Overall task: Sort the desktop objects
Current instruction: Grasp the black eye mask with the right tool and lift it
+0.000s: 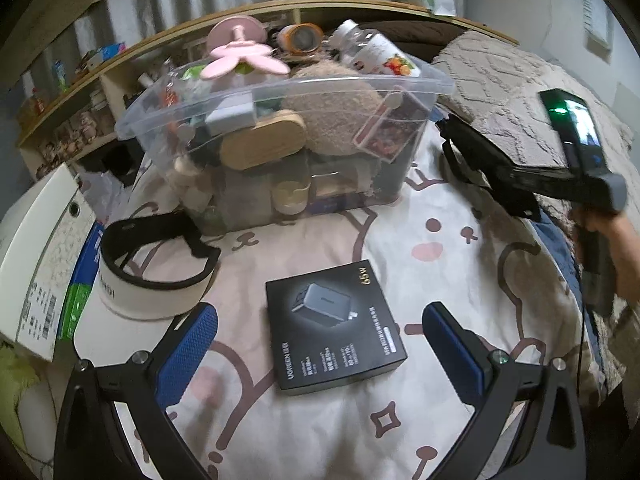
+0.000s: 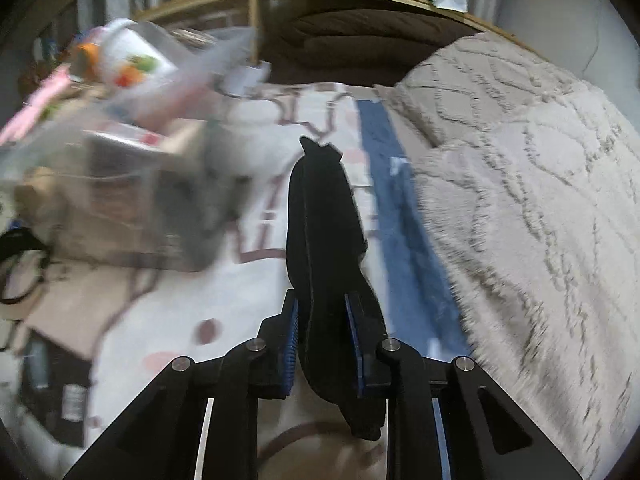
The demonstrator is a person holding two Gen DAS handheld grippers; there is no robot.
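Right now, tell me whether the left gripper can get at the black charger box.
Probably yes. The left gripper is open, with the black charger box lying flat on the sheet between its fingers and nothing over it. The white visor sits off to one side.

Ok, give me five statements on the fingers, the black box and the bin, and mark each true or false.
1. The right gripper has its fingers closed on a black soft item. True.
2. The left gripper grips the black box. False: its fingers stand open, one on each side of the box, apart from it.
3. The black box lies inside the clear bin. False: it lies on the patterned sheet, in front of the bin.
4. A pink fan sits on top of the bin's contents. True.
5. The bin is empty. False: it is piled full.
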